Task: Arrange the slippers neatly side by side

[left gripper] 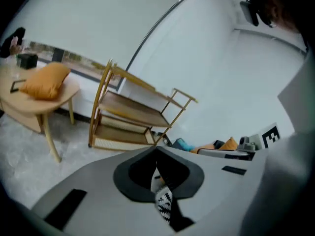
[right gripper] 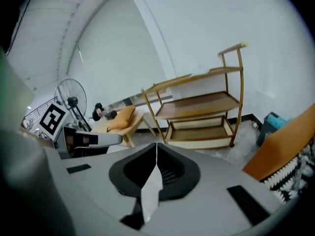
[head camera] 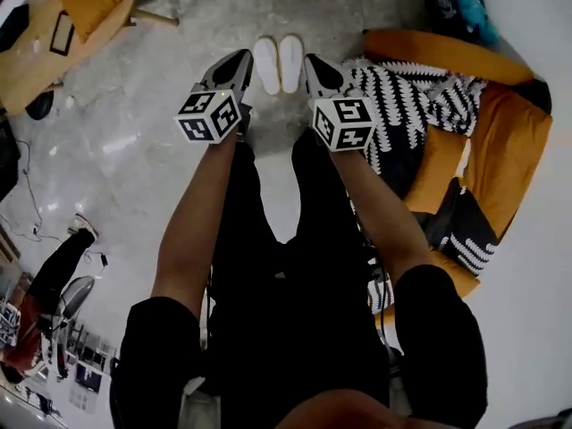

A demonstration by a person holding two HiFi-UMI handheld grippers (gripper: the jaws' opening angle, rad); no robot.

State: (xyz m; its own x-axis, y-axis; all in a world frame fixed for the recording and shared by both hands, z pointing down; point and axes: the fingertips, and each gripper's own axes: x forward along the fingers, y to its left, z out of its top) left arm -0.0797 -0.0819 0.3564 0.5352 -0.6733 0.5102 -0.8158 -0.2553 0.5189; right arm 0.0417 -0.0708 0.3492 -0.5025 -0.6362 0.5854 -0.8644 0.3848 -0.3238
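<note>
Grey marble floor (head camera: pixel 134 105) carries the white slippers (head camera: pixel 278 63) touching side by side toward its far edge, while I hold left gripper (head camera: pixel 241 59) and right gripper (head camera: pixel 311 62) aloft beside them, tongs pinched shut and empty, and best, I judge, kept clear of the pair.

An orange seat (head camera: pixel 514 141), perhaps a beanbag, bears a zigzag blanket (head camera: pixel 402 105); a wooden rack (right gripper: pixel 202 104) lines the wall (right gripper: pixel 206 23).

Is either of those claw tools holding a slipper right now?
No, both white slippers lie side by side on the floor, and the left gripper and right gripper are shut on nothing.
</note>
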